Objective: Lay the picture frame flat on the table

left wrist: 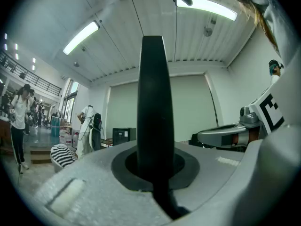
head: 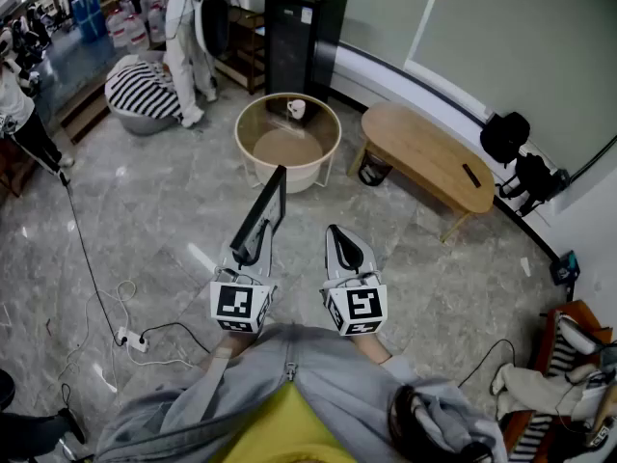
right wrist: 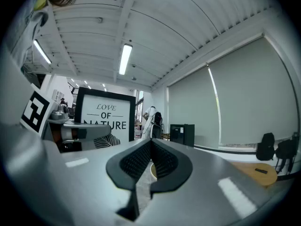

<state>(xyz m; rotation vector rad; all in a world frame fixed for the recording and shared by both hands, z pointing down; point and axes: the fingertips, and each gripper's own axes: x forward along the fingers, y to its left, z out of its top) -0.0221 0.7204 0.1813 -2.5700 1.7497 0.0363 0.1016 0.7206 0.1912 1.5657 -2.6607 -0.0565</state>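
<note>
Grips picture frame upright in left gripper jaws, right gripper jaws together, empty; well short of tabletop, not yet laid flat.

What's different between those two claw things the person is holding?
The left gripper is clamped on the black picture frame, held upright; the right gripper holds nothing. The left gripper's jaws are parted by the frame's edge; the right gripper's meet pad to pad. Both carry a marker cube.
</note>
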